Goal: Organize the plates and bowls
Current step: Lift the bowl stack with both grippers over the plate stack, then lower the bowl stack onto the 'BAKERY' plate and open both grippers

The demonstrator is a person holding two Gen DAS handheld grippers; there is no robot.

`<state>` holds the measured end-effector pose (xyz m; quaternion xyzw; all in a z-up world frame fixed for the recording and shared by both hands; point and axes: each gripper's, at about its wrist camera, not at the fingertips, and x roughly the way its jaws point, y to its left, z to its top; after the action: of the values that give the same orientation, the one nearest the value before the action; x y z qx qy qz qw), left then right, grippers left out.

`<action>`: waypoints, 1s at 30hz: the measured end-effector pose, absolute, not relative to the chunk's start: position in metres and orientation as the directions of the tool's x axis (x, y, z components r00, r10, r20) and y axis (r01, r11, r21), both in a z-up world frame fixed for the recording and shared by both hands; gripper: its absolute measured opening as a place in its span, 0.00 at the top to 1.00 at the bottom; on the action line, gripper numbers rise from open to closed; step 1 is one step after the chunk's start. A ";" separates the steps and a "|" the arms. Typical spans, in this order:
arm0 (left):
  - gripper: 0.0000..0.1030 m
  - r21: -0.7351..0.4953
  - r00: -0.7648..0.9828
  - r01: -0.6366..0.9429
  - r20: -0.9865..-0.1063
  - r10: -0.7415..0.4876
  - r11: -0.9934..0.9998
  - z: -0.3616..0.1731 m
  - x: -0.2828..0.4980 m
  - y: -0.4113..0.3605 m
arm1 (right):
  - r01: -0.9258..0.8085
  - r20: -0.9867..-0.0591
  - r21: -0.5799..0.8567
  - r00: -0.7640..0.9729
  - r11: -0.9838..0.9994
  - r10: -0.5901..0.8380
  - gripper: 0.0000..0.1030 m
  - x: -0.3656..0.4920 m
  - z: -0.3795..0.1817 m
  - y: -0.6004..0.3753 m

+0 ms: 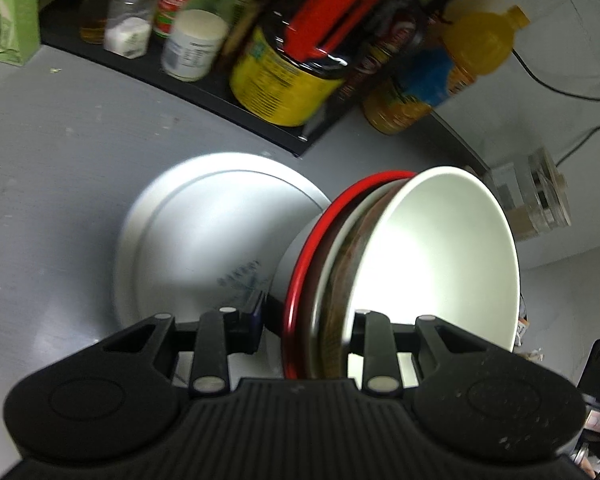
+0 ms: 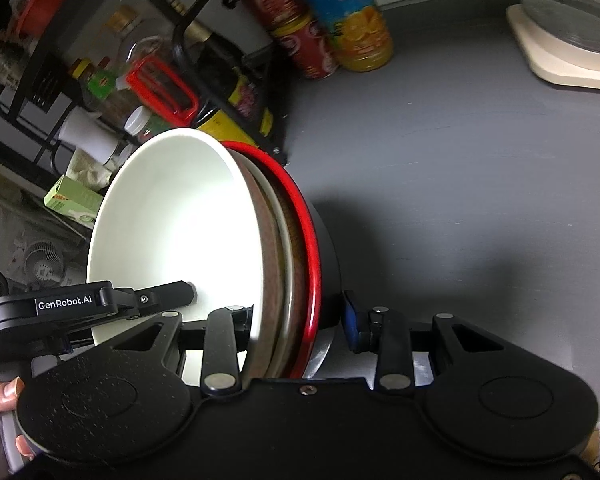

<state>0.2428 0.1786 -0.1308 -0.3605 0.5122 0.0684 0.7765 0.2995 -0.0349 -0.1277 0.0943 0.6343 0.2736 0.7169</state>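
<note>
Where bowl stack (image 1: pixel 380 264) fills view, left tongs (image 1: pixel 304 320) tips hidden.

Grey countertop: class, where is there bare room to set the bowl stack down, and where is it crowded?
Bare countertop lies between the orange juice bottle, the cream base and the bowl stack. The black rack of bottles is crowded.
</note>
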 end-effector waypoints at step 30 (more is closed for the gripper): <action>0.71 -0.462 0.412 -0.536 -0.874 -0.259 0.707 -0.162 0.252 0.239 | -0.277 -0.891 0.448 -0.054 0.850 0.452 0.66 0.288 -0.164 0.030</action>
<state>0.2519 0.2388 -0.1616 -0.3714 0.5345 0.0919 0.7536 0.2881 0.0295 -0.1643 0.0646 0.6753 0.2661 0.6848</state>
